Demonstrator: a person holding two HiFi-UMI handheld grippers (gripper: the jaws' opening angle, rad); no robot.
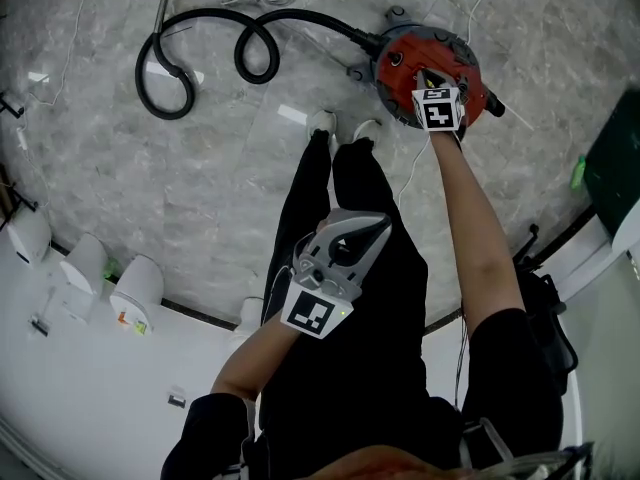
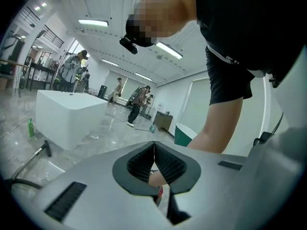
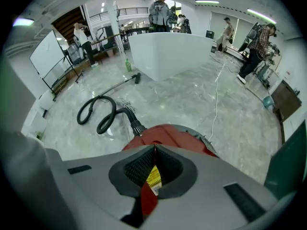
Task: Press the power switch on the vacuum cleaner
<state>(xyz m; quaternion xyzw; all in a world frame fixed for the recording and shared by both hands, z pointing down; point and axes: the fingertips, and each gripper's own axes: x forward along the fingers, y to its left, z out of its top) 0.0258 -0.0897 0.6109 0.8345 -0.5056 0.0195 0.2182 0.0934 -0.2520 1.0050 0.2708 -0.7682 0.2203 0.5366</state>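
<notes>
The red round vacuum cleaner stands on the marble floor in front of the person's shoes, and its black hose coils away to the left. My right gripper is shut and reaches down onto the top of the vacuum, tips against the red lid. In the right gripper view the shut right gripper points at the red body, with a yellow label behind the pads. The switch itself is hidden under the gripper. My left gripper is shut on nothing, held up by the person's legs; in its own view the left gripper faces the room.
A white cable runs across the floor by the vacuum. A dark green bin stands at the right. A white curved counter with small white fittings borders the left. Several people stand far off by a white counter.
</notes>
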